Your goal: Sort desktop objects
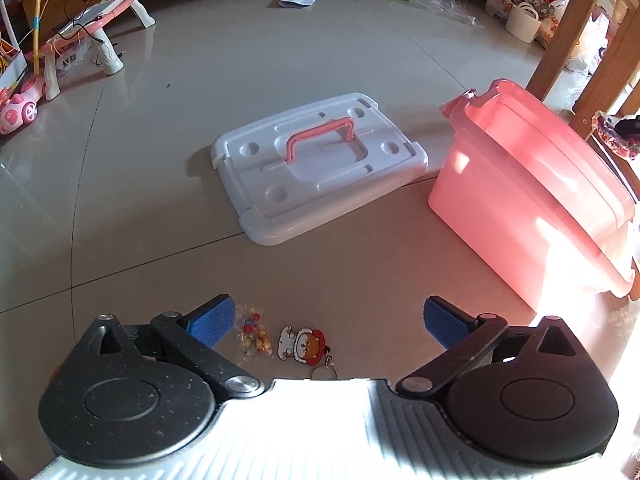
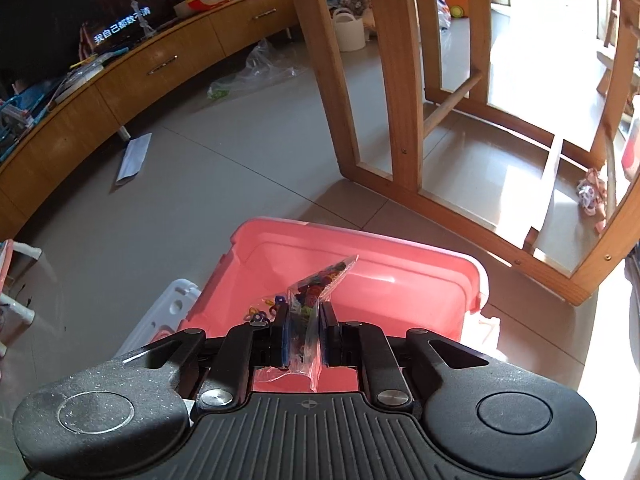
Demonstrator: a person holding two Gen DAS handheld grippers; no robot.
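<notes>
Your right gripper's fingers pinch one clear bag of colourful rings, held above the open pink bin; a few loose coloured rings show inside at the bag's 9 o'clock. Your left gripper's blue pads are spread wide, gripping nothing, low over the floor. Between them lie two items: one small bag of beads and, at its 3 o'clock, one cartoon keychain. One white lid with a pink handle lies at 12 o'clock, the bin at 2 o'clock. The television shows Chinese subtitles, too blurred to read surely.
</notes>
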